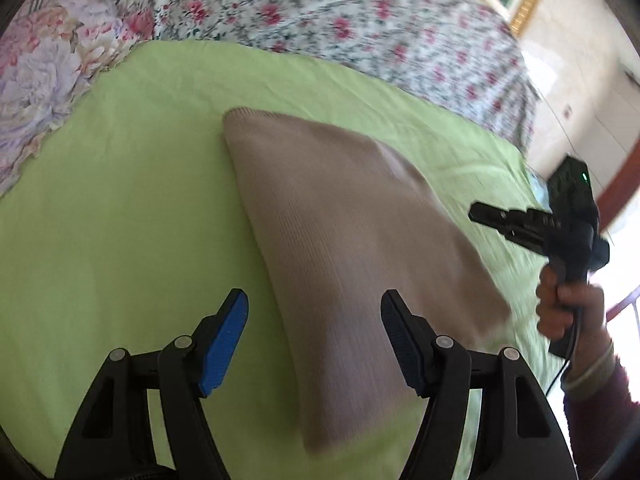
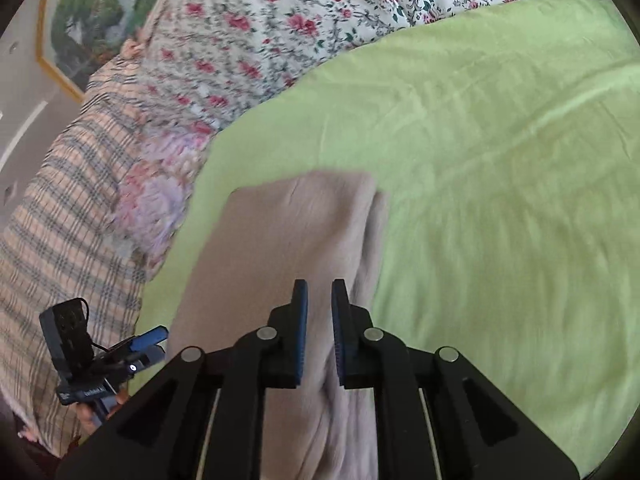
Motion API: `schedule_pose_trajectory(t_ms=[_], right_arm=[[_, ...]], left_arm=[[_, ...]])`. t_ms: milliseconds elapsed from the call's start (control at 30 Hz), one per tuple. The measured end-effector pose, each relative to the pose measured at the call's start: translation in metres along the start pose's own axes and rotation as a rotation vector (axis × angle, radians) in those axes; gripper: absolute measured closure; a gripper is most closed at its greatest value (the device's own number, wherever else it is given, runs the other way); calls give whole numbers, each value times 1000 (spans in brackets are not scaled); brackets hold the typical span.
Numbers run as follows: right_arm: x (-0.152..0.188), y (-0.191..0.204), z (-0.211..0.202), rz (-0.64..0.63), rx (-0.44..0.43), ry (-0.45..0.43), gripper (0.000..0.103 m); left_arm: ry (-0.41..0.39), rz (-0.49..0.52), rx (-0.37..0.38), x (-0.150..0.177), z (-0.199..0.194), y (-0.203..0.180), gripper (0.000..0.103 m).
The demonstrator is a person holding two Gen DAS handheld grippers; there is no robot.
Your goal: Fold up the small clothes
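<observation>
both hand-held grippers, left [image 1: 314, 334] spread and right [image 2: 319, 320] narrowed, hover above beige garment [image 1: 344, 240].

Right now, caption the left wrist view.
Open left gripper above folded beige garment on green sheet.

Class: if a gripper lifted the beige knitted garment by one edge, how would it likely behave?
The beige garment would probably droop, since its folded layers lie soft and creased. It looks light, a thin knit. It likely won't slide freely on the green sheet.
</observation>
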State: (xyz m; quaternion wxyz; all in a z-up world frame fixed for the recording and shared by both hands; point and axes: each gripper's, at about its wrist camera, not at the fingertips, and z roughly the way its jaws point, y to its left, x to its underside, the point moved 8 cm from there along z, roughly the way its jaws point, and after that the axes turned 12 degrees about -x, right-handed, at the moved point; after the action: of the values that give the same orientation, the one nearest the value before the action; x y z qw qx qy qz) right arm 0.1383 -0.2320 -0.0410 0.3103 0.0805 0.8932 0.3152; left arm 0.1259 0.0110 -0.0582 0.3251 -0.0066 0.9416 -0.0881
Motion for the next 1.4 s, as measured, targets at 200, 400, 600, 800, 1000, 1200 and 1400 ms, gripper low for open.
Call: schedule_pose_trajectory(t_ms=[200,400,600,800,1000,1200,1400], right_arm=[[58,7,-18,39,-24,31,63],[77,12,-8,19,-10,63,62],[74,20,-3,35,-57,53,95],[53,47,-44,-80,-81,-42,97],[85,-15,-14,-83,156,93,97],[87,-24,-18,-76,208,91,97],[92,-25,-11,-85,254,135,97]], left_arm=[[20,25,18,71,-23,-17,33],[10,4,-65,90,-8,-15,33],[-20,-6,-154,77,12,-11,61],[-28,-29,-253,77,10,-10,94],[36,-18,-282,87,17,-17,95],[71,-30,-253,90,16,-15,95],[100,-22,-221,93,15,-16,95]])
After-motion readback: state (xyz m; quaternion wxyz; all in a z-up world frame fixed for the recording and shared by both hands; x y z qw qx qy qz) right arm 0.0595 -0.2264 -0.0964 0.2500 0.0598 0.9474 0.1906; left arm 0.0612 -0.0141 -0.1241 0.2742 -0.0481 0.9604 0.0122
